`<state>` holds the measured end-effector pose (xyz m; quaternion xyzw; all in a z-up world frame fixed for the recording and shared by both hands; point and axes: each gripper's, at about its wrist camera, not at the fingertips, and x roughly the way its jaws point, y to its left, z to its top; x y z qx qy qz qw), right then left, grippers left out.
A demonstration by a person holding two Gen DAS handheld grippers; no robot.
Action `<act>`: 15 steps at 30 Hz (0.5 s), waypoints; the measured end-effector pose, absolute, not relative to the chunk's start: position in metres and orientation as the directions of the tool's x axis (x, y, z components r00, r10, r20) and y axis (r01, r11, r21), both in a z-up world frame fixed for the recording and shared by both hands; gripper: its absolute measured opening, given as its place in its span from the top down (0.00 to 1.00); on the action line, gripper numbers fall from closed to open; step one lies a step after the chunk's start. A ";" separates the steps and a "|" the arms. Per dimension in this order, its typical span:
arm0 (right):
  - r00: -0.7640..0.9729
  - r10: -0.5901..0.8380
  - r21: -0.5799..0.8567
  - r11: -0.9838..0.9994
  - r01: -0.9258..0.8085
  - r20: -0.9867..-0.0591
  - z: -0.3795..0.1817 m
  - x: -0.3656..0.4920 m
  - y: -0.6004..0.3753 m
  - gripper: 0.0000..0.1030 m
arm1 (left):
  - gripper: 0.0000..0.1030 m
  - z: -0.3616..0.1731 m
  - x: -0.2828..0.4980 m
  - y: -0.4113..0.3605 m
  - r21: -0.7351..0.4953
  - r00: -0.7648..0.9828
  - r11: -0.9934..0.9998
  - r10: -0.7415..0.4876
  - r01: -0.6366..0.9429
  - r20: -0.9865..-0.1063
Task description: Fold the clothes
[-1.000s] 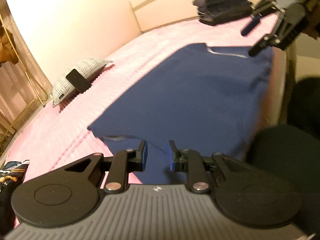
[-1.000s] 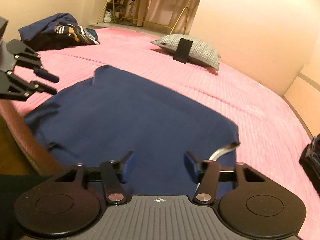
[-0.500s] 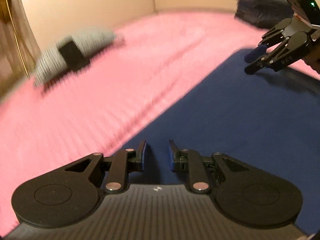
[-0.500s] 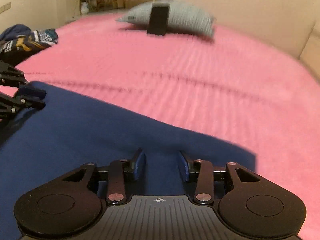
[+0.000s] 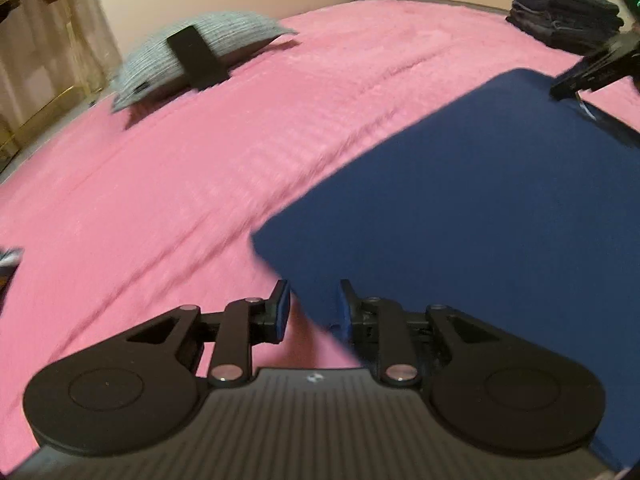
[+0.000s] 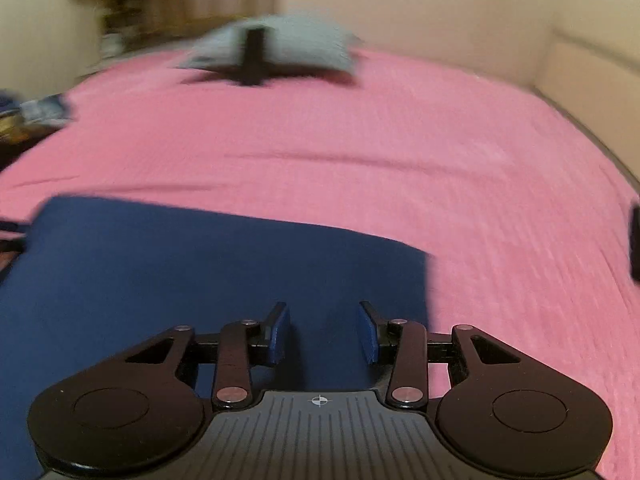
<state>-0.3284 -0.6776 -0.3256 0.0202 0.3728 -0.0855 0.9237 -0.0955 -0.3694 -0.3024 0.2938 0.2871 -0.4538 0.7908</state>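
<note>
On the pink bedspread (image 5: 168, 208) lies the navy garment (image 5: 480, 220), and since a second ago I have carried both grippers across it to its far side; then the whole shirt with its grey collar was spread ahead, now a straight edge runs from 7 toward 1 o'clock in my left view. My left gripper (image 5: 310, 308) sits over the near corner, jaws opening slightly, the cloth edge between the pads without a visible pinch. My right gripper (image 6: 322, 332) has narrowed from a wider gap and now holds half apart over navy cloth, nothing clamped that I can see. Its tips show at 2 o'clock by the other corner. I judge a fold just laid and releasing. A folded dark stack (image 5: 564, 8) waits at 1 o'clock, a grey pillow (image 5: 200, 56) at 11.
</note>
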 end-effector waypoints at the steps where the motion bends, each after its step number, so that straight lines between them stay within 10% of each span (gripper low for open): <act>1: 0.726 -0.109 -0.015 0.991 0.135 -0.678 -0.321 -0.337 -0.658 0.61 | 0.79 -0.301 -0.102 -0.357 0.201 0.428 0.426 -0.545 0.882 -0.721; 9: 0.749 0.202 0.091 0.978 -0.188 -0.631 -0.358 -0.390 -0.498 0.60 | 0.76 -0.299 -0.164 -0.283 0.097 0.369 0.437 -0.596 0.894 -0.713; 15: 0.665 0.140 0.002 0.979 -0.204 -0.734 -0.381 -0.406 -0.451 0.54 | 0.74 -0.305 -0.201 -0.256 0.159 0.365 0.376 -0.579 0.913 -0.729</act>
